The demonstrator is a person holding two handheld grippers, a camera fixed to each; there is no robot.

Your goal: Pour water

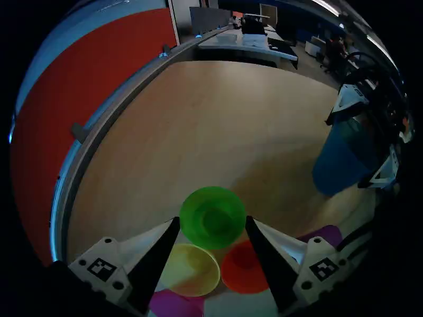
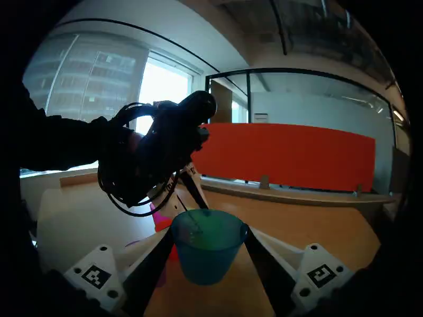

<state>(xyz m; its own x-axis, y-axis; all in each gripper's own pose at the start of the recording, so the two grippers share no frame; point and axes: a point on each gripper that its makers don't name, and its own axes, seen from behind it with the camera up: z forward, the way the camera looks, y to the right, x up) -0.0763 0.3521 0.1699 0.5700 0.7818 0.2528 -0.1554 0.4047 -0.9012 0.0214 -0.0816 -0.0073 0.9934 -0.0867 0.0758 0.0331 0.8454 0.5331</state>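
A green cup (image 1: 213, 217) sits between my left gripper's (image 1: 212, 222) fingers, mouth up, and both fingers press its sides. It hangs over a yellow cup (image 1: 190, 269) and an orange cup (image 1: 243, 267) on the table below. My right gripper (image 2: 209, 235) is shut on a translucent blue cup (image 2: 207, 252), which is upright. The left gripper view shows that blue cup (image 1: 341, 158) at the right, low over the table. In the right gripper view, the left gripper (image 2: 185, 198) and the gloved hand holding it (image 2: 158, 148) are just behind the blue cup. I cannot make out any water.
The light wooden table (image 1: 211, 121) stretches away, bounded on the left by a grey rail and a red partition (image 1: 79, 90). Purple cups (image 1: 172, 305) lie near the yellow one, and another purple piece (image 1: 325, 233) is at the right. Desks stand far behind.
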